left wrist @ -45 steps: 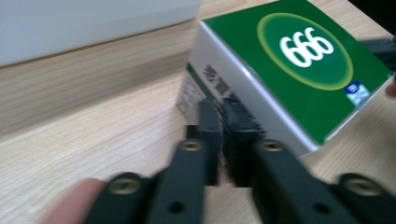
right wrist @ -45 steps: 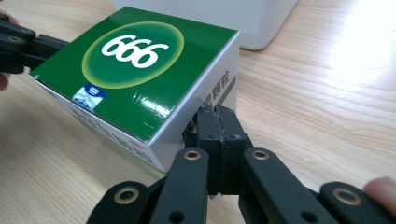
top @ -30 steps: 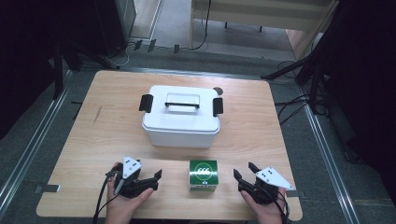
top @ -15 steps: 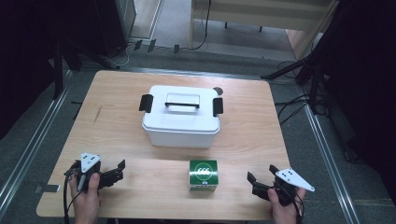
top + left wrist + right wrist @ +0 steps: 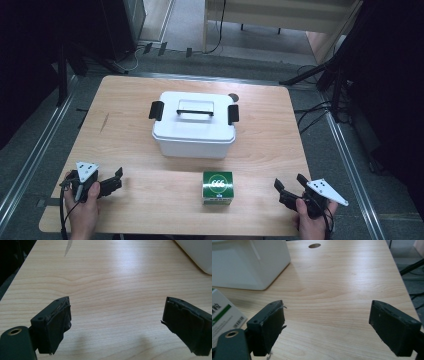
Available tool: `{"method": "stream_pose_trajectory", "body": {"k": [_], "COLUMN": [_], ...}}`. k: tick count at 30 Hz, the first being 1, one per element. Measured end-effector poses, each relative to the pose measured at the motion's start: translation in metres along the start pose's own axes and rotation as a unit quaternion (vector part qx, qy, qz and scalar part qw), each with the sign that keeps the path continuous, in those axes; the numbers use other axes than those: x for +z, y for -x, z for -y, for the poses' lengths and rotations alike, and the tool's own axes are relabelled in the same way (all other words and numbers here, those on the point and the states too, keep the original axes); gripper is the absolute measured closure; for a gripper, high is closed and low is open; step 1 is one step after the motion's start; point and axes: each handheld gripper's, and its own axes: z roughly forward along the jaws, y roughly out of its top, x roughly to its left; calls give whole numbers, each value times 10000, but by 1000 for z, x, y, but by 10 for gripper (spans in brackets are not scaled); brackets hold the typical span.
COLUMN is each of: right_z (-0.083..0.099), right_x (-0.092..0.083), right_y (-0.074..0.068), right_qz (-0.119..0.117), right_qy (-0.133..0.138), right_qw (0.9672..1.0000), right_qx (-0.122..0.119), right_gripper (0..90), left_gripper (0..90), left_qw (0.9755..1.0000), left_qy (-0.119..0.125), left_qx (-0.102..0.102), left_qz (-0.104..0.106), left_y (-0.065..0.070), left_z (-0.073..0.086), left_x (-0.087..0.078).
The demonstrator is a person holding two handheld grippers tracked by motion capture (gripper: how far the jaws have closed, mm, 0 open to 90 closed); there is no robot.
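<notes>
With both hands parked at the near corners of the table (image 5: 125,100), the green carton (image 5: 217,187) sits alone on the near half, square between them and just in front of the white lidded bin (image 5: 194,131), touching neither tool. The left gripper (image 5: 119,179) has its 2 jaws spread wide over bare wood, nothing between them, and the right gripper (image 5: 290,184) has just been opening its jaws, which now stand well apart and empty too. Here is the risk: the carton looks light, so a one-sided approach could shove it across the smooth top or tip it before the second pad lands. A squeeze too hard could dent the card walls. The bin's 2 black latches (image 5: 156,110) appear to be snapped down, though that is hard to judge from the high view, so anything headed inside meets a closed lid first.
</notes>
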Motion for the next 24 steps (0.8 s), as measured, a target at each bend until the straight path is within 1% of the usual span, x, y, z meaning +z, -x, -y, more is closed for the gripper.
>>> {"method": "stream_pose_trajectory", "body": {"k": [1, 2, 5, 6, 9, 10, 11, 13, 14, 15, 16, 17, 18, 20, 21, 22, 23, 24], "right_z": [-1, -3, -10, -12, -18, -21, -23, -27, -29, -31, -33, -33, -38, -40, -46, -49, -52, -55], "right_x": [0, 1, -2, -2, -3, -3, -3, -4, -3, -3, -3, -3, 0, 1, 5, 7, 9, 10], "right_y": [0, -2, -5, -5, -4, -2, -1, -1, -1, -1, -1, -1, -2, -2, -4, -5, -7, -8], "right_qz": [-47, -212, -407, -443, -420, -425, -427, -364, -303, -306, -283, -283, -193, -226, -305, -390, -480, -519], "right_qy": [-88, -167, -98, -90, -27, -17, 8, 14, 25, 60, 84, 84, 121, 123, 12, -41, -70, -92], "right_qw": [9999, 9996, 9991, 9988, 9984, 9984, 9983, 9980, 9976, 9969, 9965, 9965, 9957, 9954, 9952, 9952, 9948, 9944], "right_qx": [-22, -31, -116, -168, -376, -385, -398, -526, -616, -718, -787, -787, -901, -927, -928, -895, -897, -919], "right_gripper": [125, 125, 125, 126, 134, 136, 144, 165, 182, 208, 248, 248, 299, 305, 281, 252, 252, 251], "left_gripper": [84, 84, 84, 84, 84, 84, 84, 84, 84, 84, 84, 84, 84, 84, 84, 84, 84, 84], "left_qw": [10000, 9999, 9998, 9998, 9997, 9996, 9995, 9995, 9995, 9996, 9997, 9997, 9997, 9996, 9996, 9995, 9995, 9995], "left_qy": [-8, -14, 23, 37, 57, 52, 40, 26, 13, -8, -33, -33, -50, -68, -80, -86, -94, -100], "left_qx": [-47, -95, -206, -206, -204, -225, -249, -247, -245, -213, -180, -180, -167, -170, -181, -200, -202, -203], "left_qz": [7, 36, 49, 59, 113, 190, 198, 194, 192, 183, 183, 183, 192, 207, 223, 220, 228, 230], "left_y": [-2, -6, -10, -10, -11, -12, -13, -12, -11, -10, -9, -9, -9, -9, -9, -9, -10, -10], "left_z": [0, 1, 0, 0, 0, 0, 1, 1, 1, 1, 1, 1, 1, 0, 0, 0, 0, 0], "left_x": [1, 2, 5, 6, 6, 6, 6, 7, 7, 8, 8, 8, 9, 9, 10, 10, 10, 10]}}
